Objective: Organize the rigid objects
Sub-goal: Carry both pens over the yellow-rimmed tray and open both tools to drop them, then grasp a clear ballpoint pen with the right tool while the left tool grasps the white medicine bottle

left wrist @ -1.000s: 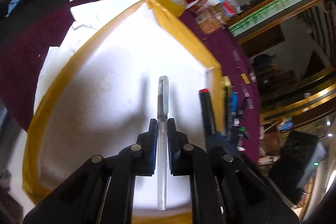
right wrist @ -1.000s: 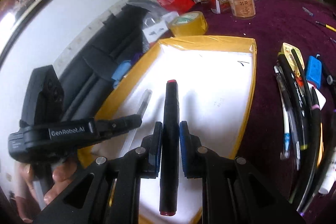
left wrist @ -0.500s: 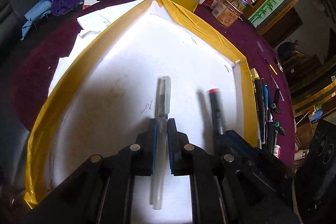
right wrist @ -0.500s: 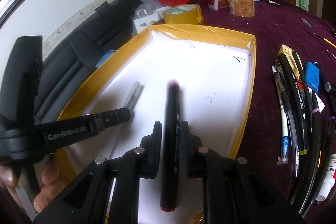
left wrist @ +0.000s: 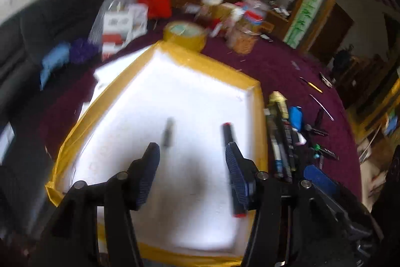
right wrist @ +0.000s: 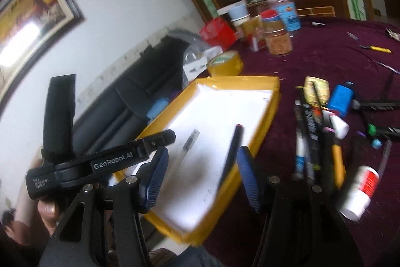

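Left wrist view is smeared by motion, so the slim clear plastic pen (left wrist: 168,134) reads only as a dark streak and the jars at the far edge of the worktop (left wrist: 287,66) are illegible. The pen lies on the white floor of the shallow yellow-taped cardboard tray (left wrist: 205,61); beside it, apart, lies the black marker with red ends (left wrist: 228,139), partly hidden behind a finger of the left hand-held gripper (left wrist: 191,162). That gripper's jaws are spreading wide with nothing pressed between them. In the right wrist view the right hand-held gripper (right wrist: 201,175) is likewise opening wide, its pads clear of the marker (right wrist: 231,149), whose near end is cut off by the tray's rim. Right of the tray, a heap of pens and markers (right wrist: 312,137) lies on the maroon cloth, blurred.
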`<action>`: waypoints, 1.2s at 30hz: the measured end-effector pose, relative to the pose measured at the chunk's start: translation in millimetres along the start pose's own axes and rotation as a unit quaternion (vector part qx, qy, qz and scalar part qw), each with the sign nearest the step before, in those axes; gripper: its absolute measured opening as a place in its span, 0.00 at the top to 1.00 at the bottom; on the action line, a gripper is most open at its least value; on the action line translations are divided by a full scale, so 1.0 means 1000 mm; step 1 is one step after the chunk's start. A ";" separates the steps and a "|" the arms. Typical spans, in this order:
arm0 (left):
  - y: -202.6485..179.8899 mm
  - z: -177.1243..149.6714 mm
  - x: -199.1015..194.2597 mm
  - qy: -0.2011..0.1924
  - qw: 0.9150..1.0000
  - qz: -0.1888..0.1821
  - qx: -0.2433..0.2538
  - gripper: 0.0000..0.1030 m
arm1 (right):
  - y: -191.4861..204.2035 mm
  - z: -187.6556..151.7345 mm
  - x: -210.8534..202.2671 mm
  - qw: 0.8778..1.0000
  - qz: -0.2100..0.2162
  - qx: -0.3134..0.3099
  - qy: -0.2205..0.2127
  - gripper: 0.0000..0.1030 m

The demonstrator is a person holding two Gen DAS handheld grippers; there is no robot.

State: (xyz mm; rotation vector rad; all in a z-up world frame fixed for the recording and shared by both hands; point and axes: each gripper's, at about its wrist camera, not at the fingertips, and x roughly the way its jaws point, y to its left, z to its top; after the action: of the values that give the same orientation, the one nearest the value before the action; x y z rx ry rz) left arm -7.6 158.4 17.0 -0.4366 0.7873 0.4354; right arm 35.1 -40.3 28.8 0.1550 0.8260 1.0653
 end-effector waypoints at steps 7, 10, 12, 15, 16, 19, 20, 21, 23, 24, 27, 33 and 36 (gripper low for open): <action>-0.072 -0.012 -0.015 0.006 0.998 -0.047 0.047 0.43 | -0.062 -0.014 -0.069 0.997 -0.019 0.070 -0.031 0.49; -0.101 -0.022 -0.012 0.010 0.996 -0.047 0.080 0.43 | -0.089 -0.019 -0.085 0.994 -0.032 0.099 -0.033 0.49; -0.115 -0.029 -0.007 0.023 0.994 -0.053 0.090 0.43 | -0.104 -0.024 -0.093 0.992 -0.039 0.114 -0.032 0.49; -0.127 -0.037 -0.001 0.053 0.992 -0.065 0.092 0.43 | -0.122 -0.032 -0.102 0.990 -0.045 0.129 -0.033 0.49; -0.129 -0.040 -0.001 0.058 0.992 -0.067 0.091 0.43 | -0.127 -0.034 -0.103 0.990 -0.048 0.133 -0.031 0.49; -0.130 -0.046 0.002 0.064 0.992 -0.062 0.093 0.43 | -0.138 -0.039 -0.106 0.988 -0.052 0.143 -0.027 0.49; -0.129 -0.048 0.003 0.065 0.992 -0.061 0.093 0.43 | -0.141 -0.039 -0.104 0.988 -0.054 0.145 -0.023 0.49; -0.127 -0.049 0.005 0.068 0.992 -0.061 0.090 0.43 | -0.142 -0.039 -0.103 0.987 -0.056 0.146 -0.022 0.49; -0.124 -0.050 0.008 0.074 0.992 -0.063 0.084 0.43 | -0.144 -0.038 -0.099 0.988 -0.058 0.142 -0.018 0.49; -0.122 -0.050 0.009 0.077 0.992 -0.065 0.081 0.43 | -0.144 -0.037 -0.098 0.988 -0.060 0.139 -0.016 0.49; -0.119 -0.049 0.015 0.081 0.991 -0.072 0.078 0.43 | -0.146 -0.033 -0.090 0.988 -0.070 0.137 -0.004 0.49; -0.119 -0.047 0.018 0.075 0.989 -0.087 0.093 0.43 | -0.169 -0.030 -0.074 0.979 -0.103 0.177 0.020 0.55; -0.123 -0.049 0.021 0.079 0.987 -0.091 0.107 0.43 | -0.181 -0.019 -0.064 0.972 -0.137 0.190 0.033 0.66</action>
State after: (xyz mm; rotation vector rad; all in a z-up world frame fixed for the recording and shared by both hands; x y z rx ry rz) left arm 42.4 35.8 -3.8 -0.3415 0.9276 0.1456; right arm 137.3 -189.0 -39.8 0.3204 1.0744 0.6477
